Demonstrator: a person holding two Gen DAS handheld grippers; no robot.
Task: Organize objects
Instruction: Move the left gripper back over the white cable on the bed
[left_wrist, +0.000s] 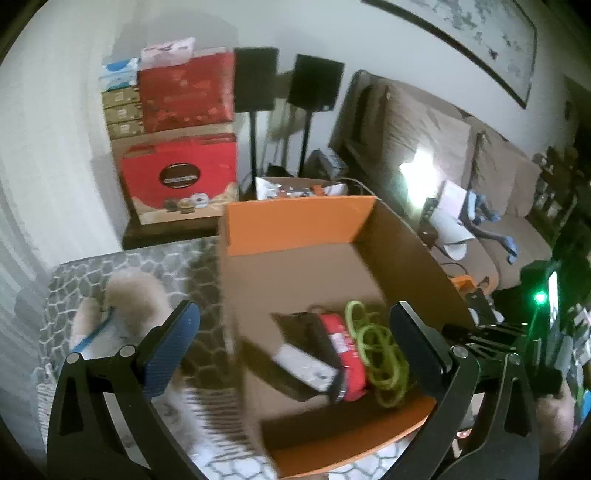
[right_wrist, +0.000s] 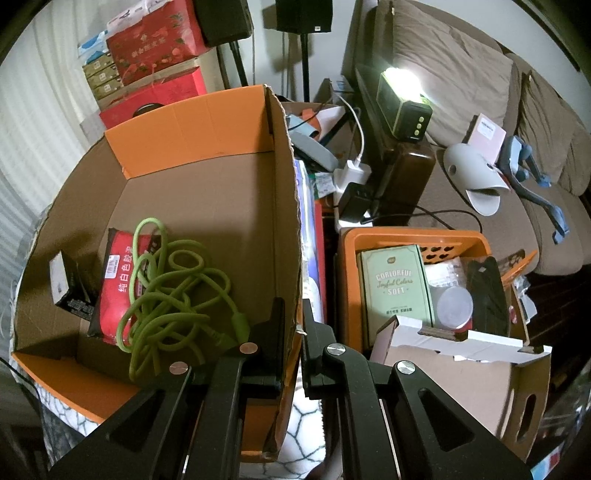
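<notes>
green cable (right_wrist: 166, 288) and red packet (right_wrist: 114, 280) already boxed, left gripper (left_wrist: 295, 343) spread empty, right gripper (right_wrist: 293, 332) pinching the cardboard box (right_wrist: 221, 125) wall, fluffy toy (left_wrist: 125, 302) outside.

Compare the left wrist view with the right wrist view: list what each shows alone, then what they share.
Only the left wrist view: the open left gripper, nothing between its pads, and a beige furry thing on the patterned surface beside the box.

Only the right wrist view: the right gripper shut on the cardboard box's side wall, and an orange basket holding a green "Colorful Soft" box.

Both: the cardboard box with the green cable and red packet inside, the sofa, stacked red boxes.
</notes>
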